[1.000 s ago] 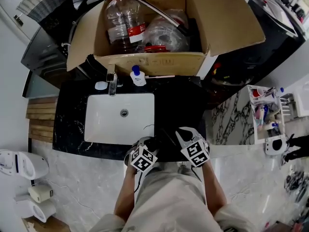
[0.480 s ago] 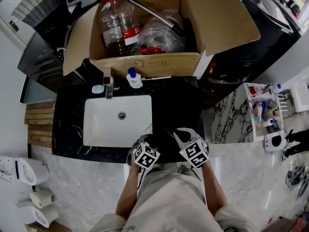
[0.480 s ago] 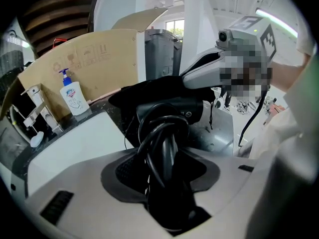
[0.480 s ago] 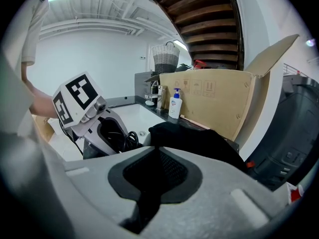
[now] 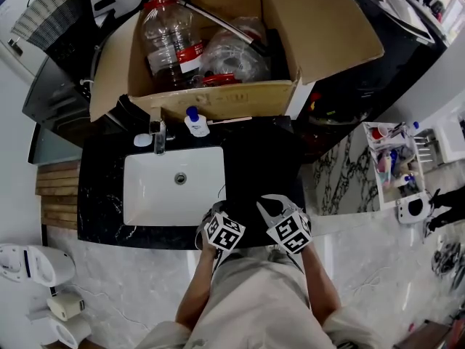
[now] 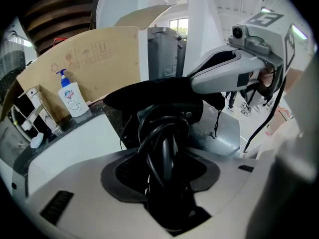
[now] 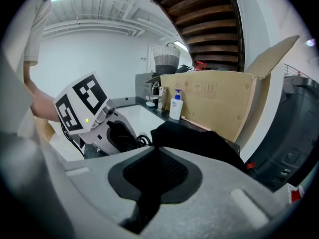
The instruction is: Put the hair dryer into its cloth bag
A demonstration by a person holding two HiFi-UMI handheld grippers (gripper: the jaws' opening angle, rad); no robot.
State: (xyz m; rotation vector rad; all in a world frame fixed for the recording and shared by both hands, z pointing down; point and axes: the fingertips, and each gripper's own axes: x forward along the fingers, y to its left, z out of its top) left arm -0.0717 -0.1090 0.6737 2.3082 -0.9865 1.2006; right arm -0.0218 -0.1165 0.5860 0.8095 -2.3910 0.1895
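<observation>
Bathroom: washbasin (image 5: 152, 195), tap (image 5: 155, 131), soap bottle (image 5: 194, 122)

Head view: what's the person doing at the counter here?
A person stands at a black counter beside the sink. The left tongs grip the dryer with its coiled cord; the right tongs pinch an edge of the black bag. The dryer's front sits at the bag's mouth, under the cloth, not fully in.

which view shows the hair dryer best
The left gripper view: the black hair dryer, cord looped round it, sits gripped between the jaws. The right gripper view shows only some cord loops; the head view, nothing clear.
</observation>
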